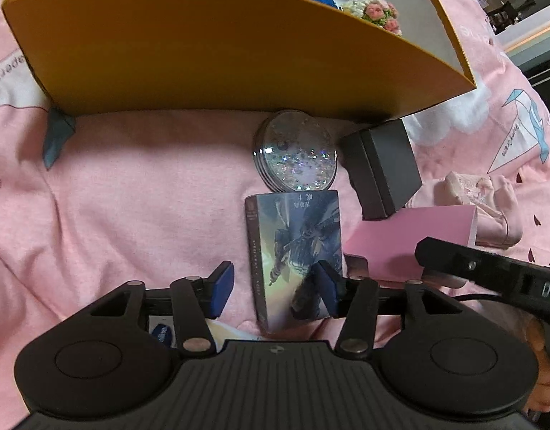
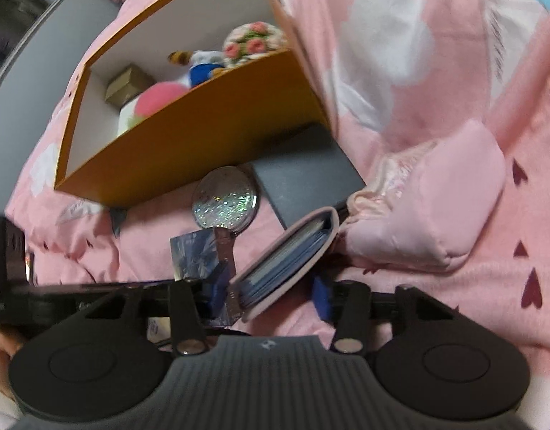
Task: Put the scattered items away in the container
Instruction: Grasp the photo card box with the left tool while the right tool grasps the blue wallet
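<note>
1. Between the blue pads of the left gripper (image 1: 275,286), spread wide and aimed steeply down: a picture-printed card box (image 1: 296,251), flat on the pink bedspread (image 1: 131,197). Right pad overlapping the box's right edge, left pad clear of its left edge. No squeeze on it.
2. Just past the card box, touching its far end: a round glitter compact (image 1: 296,154), close to the container's front wall.
3. Right of the compact, just beside it: a dark grey box (image 1: 382,168), tilted, close against the container's near corner.
4. Over on the right gripper (image 2: 269,292): jaws part-way apart, straddling a pink album (image 2: 285,261) with blue pages, one pad on either side of its thickness. Pressing on the covers or merely flanking them: cannot tell. Far end of the album close to the dark grey box.
5. Right of the album, touching its far end: a soft pink pouch (image 2: 436,215), slumped on the bedspread.
6. Farthest out: the orange container (image 1: 203,46), open-topped, white inside, sitting on the bedspread behind all the loose things.
7. Inside it: a crocheted flower ball (image 2: 253,43), a blue and white plush toy (image 2: 203,68), a round pink plush (image 2: 160,98) and a small tan box (image 2: 126,86).
8. Outside it, strung along the front wall: card box, compact, dark grey box, album and pouch.
</note>
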`<state>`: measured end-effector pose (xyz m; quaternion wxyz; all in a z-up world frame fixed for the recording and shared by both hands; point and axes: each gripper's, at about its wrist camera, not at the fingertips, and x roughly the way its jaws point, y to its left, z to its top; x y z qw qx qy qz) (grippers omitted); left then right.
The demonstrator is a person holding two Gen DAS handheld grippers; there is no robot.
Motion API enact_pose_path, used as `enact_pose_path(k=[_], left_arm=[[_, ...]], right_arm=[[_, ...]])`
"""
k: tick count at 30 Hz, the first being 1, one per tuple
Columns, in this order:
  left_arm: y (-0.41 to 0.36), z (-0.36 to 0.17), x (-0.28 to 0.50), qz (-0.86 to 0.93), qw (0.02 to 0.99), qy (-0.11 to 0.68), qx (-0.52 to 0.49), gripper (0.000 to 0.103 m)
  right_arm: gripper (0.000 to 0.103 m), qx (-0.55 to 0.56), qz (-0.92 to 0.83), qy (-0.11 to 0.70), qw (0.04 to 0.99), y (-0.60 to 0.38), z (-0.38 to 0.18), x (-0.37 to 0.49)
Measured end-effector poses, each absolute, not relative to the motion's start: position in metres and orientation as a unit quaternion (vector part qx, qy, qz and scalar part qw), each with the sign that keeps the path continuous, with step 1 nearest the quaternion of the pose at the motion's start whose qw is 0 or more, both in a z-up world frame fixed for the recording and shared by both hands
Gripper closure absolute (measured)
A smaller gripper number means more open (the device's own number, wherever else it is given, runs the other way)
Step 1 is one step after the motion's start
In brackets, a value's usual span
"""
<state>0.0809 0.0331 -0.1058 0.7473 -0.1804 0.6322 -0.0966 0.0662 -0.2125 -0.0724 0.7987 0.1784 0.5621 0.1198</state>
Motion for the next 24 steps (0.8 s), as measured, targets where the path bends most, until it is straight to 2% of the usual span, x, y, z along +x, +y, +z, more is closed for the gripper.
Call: enact_pose_path(k=[5, 8, 10, 12, 15, 21, 24], left_arm=[[0.029, -0.112, 0.085, -0.112, 0.739, 0.637, -0.188, 0.039], [0.027, -0.111, 0.085, -0.119, 0.74, 0.635, -0.188, 0.04], [0.026, -0.109, 0.083, -0.121, 0.745, 0.631, -0.182, 0.045], [0.025, -0.102, 0.08, -0.124, 0.755, 0.62, -0.174, 0.057], [0.02, -0.091, 0.078, -0.136, 0.769, 0.603, -0.162, 0.065], [0.009, -0.077, 0.071, -0.179, 0.784, 0.579, -0.136, 0.068], [0.002, -0.084, 0.071, -0.196, 0.77, 0.592, -0.134, 0.068]], right_arm=[[0.067, 0.14, 0.148, 0.541, 0.816, -0.207, -0.06, 0.062], [0.067, 0.138, 0.15, 0.547, 0.812, -0.21, -0.063, 0.063], [0.067, 0.145, 0.144, 0.555, 0.806, -0.215, -0.067, 0.065], [0.067, 0.143, 0.137, 0.56, 0.805, -0.217, -0.07, 0.065], [0.066, 0.148, 0.132, 0.565, 0.801, -0.219, -0.073, 0.065], [0.066, 0.15, 0.133, 0.568, 0.798, -0.221, -0.075, 0.064], [0.066, 0.15, 0.135, 0.568, 0.798, -0.222, -0.076, 0.064]])
